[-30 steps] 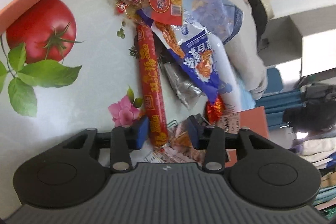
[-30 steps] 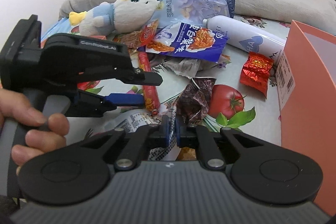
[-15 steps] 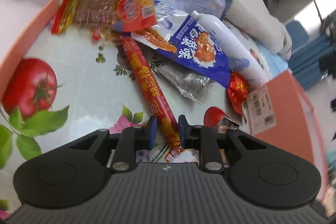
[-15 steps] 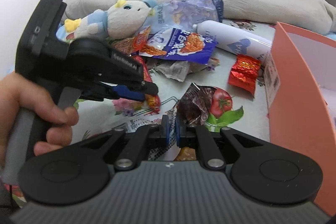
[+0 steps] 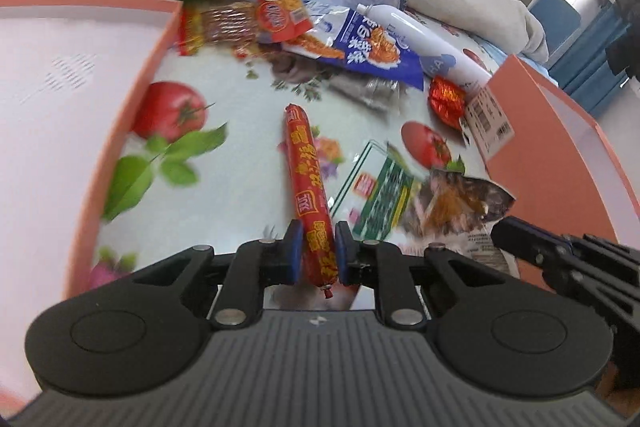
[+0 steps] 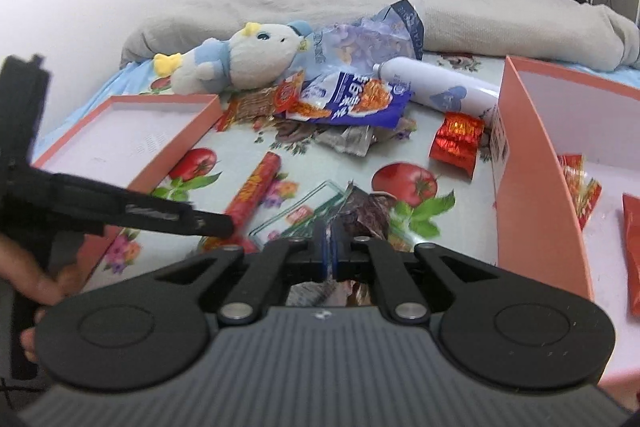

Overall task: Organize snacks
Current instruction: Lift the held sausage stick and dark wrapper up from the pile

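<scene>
Left gripper (image 5: 316, 251) has the sausage (image 5: 307, 187) by its near end, jaws closing, blue pads on both sides of the casing. It sticks out ahead of the fingers over the cloth (image 5: 240, 99); looks lifted, but I can't tell for sure.

Right gripper (image 6: 330, 247) is clamped on the edge of a dark wrapper (image 6: 362, 213), fully closed.

Step in hand: pick-up, one snack per hand. Next, I'd guess: carry each to a box. Left box (image 5: 132, 83) is empty and shallow, just beside the sausage. Right box (image 6: 536, 163) has taller walls and already holds red packets (image 6: 580, 183), so the wrapper needs to clear that wall. The sausage is held at one end only, so it may swing or slip.

Still loose: blue bag (image 6: 356, 103), red foil pack (image 6: 456, 139), a striped pack (image 6: 252, 107), clear pouch (image 6: 304, 211).

Surface is a bed with a tomato-and-flower print cloth. Plush (image 6: 240, 63), white bottle (image 6: 436, 91), grey duvet (image 6: 400, 11) behind. White wall, clothes at the far end.
</scene>
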Available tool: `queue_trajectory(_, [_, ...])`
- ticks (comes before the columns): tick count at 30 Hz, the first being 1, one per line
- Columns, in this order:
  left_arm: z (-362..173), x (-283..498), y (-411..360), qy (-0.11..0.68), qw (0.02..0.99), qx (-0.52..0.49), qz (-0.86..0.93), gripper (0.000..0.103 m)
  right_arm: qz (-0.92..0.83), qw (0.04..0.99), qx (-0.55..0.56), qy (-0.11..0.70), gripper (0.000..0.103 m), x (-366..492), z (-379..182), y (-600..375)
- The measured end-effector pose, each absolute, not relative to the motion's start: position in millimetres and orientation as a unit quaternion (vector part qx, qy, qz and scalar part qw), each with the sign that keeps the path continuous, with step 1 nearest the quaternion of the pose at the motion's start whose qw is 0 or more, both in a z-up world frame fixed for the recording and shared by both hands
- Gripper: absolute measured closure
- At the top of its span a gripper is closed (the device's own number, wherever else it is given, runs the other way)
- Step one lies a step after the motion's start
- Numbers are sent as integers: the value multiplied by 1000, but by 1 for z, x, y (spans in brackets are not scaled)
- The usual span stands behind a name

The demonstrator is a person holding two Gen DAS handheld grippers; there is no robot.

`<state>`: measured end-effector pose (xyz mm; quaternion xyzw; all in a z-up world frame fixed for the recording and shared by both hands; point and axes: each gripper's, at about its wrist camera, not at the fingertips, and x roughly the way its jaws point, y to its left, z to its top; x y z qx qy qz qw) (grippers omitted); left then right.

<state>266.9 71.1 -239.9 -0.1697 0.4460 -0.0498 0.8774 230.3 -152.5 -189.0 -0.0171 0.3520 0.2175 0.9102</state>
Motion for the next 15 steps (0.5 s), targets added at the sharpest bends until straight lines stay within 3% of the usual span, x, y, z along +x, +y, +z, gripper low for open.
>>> queue_trajectory(11, [-240,215,85,452,872,-182,-41,82,161,917,8,364,96,210,-197,-167])
queue_trajectory(14, [-240,215,86,458,869,-181,-42,75,160,915,10,370,94,213,-199,-169])
queue_trajectory(15, [-239,216,85,458,869,-181,-43,65,162,914,12,372,89,215,-200,-169])
